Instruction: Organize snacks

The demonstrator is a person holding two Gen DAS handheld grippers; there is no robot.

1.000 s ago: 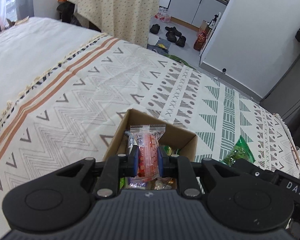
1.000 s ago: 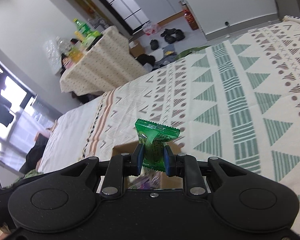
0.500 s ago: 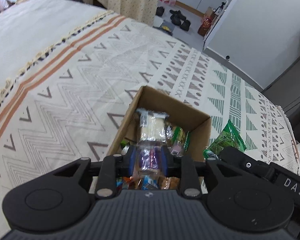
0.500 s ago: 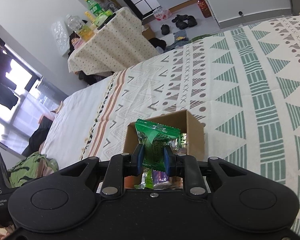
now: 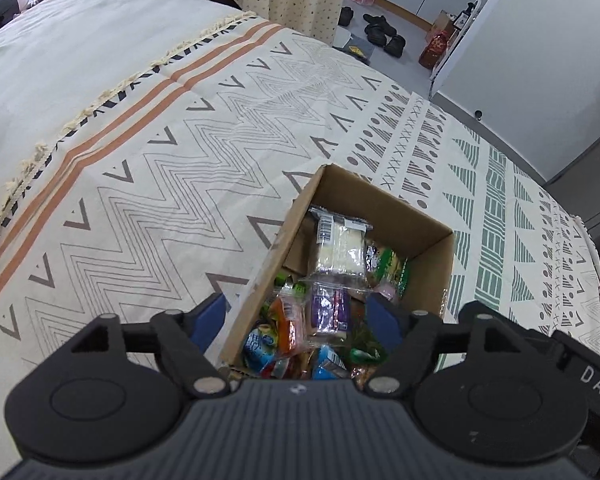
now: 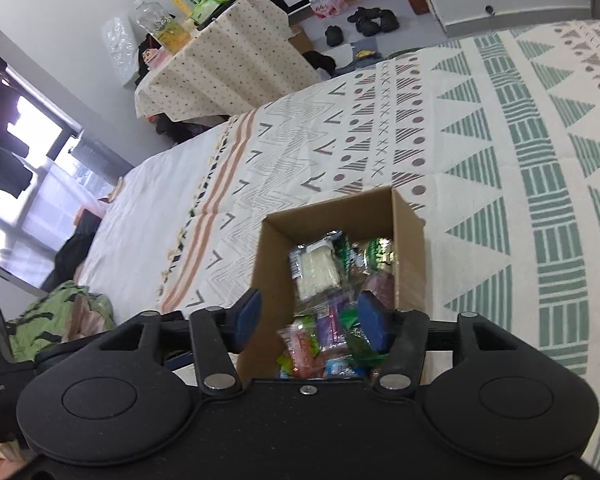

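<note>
Drop-off step: both tools sit over the cardboard box (image 5: 432,240) on the patterned bedspread (image 5: 160,160), lower centre of each frame. Left hand-held gripper (image 5: 300,320) has just been opening – jaws wide, nothing between the pads, only the snack pile (image 5: 328,280) below. Right hand-held gripper (image 6: 312,316) has likewise just been opening – jaws moderately apart, empty; a green packet (image 6: 364,340) lies loose in the box by its right pad. A clear pack of pale wafers (image 6: 318,270) rests on top of the pile. Release looks done for both. Next move likely calls for lifting clear of the box rim and finding any snack left outside – none shows here.
</note>
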